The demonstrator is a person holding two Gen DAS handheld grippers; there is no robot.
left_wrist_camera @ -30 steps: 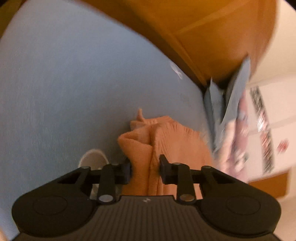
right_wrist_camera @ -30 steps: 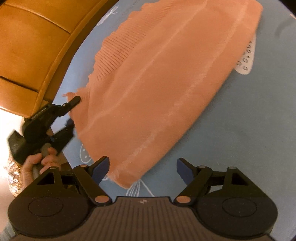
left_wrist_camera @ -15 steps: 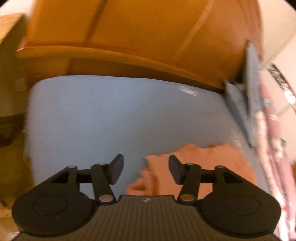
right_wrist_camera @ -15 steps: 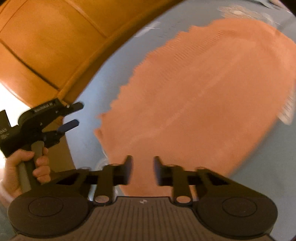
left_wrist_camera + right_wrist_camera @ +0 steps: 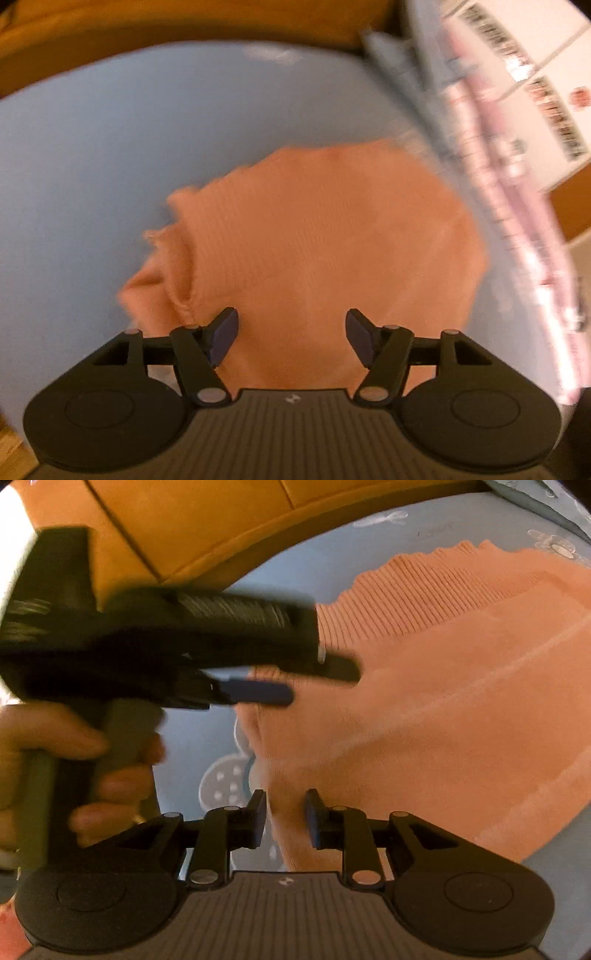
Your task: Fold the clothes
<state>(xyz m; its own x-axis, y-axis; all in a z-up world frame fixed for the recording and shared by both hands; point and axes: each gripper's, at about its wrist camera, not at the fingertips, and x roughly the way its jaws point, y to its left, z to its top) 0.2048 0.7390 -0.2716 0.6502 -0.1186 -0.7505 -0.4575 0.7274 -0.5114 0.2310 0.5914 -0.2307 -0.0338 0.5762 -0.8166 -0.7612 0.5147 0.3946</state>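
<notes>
Now the left tongs (image 5: 291, 334) are opening, jaws standing well apart and nothing pinched between them; a second ago they were clamped on a bunched ridge of the orange knit garment (image 5: 314, 236), so that hold is being given up. The garment is lying under them, spread on the blue bed sheet (image 5: 92, 155), with one small rumpled fold at its left edge (image 5: 162, 273).

The right tongs (image 5: 284, 818) are easing slightly apart from a narrow gap, after standing wide a second ago. A corner of the garment (image 5: 443, 709) is sitting between the pads; whether the pads are pressing it I cannot tell, as a sliver of gap is showing on each side.

Judgement: one fold stage is probably being finished, with the right side taking up the near corner for the next one.

In the right wrist view the left tongs (image 5: 295, 683), held by a hand (image 5: 74, 760), are crossing over the garment's ribbed hem, close to the right tongs, so the two are crowding each other here.

Edges and room: the wooden headboard (image 5: 184, 528) is bounding the far side of the sheet. A pile of pink patterned fabric (image 5: 517, 206) is running along the garment's right edge, touching or nearly. Bare sheet is lying open to the left.
</notes>
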